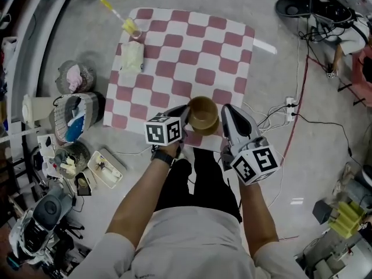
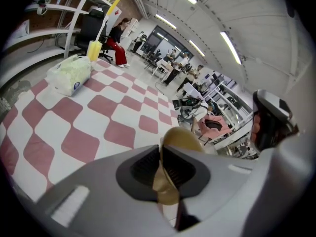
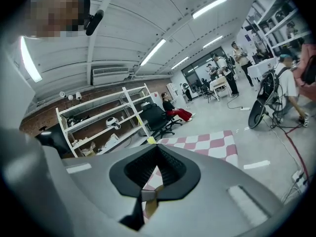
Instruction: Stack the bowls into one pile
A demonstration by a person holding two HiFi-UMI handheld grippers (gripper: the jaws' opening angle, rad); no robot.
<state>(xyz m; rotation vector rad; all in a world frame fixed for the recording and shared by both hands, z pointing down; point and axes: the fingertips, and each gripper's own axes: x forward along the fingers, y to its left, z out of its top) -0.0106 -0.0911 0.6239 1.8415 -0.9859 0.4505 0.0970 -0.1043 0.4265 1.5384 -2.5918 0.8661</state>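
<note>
Both grippers are in tight at the near edge of the table [image 1: 174,51], which is covered in a red-and-white checked cloth. Right between them is the tan-brown round bowl [image 1: 203,114], open side up in the head view. The left gripper [image 1: 186,118] comes in from the bowl's left, and its own view settles it: the jaws are clamped on the bowl's thin wall, and the tan rim [image 2: 180,139] rises just past the dark pads of the left gripper [image 2: 161,149]. The right gripper [image 1: 224,118] is pressed against the bowl's right side. In the right gripper view the jaws of the right gripper [image 3: 157,154] are drawn nearly together, with a tan sliver of the bowl [image 3: 150,204] pinched low between the pads and a thin strip of checked cloth showing through above it. So the bowl is gripped from both sides; whether it rests on the cloth or hangs just above it, I can't tell.

Over at the far left of the table lies a white plastic-wrapped packet [image 1: 131,57], also clear in the left gripper view [image 2: 71,74]. Just beyond it stands a clear cup of yellow drink with a yellow straw [image 1: 132,29], tall and upright at the far edge [image 2: 94,50]. The rest of the cloth lies flat and open between those two and the bowl
</note>
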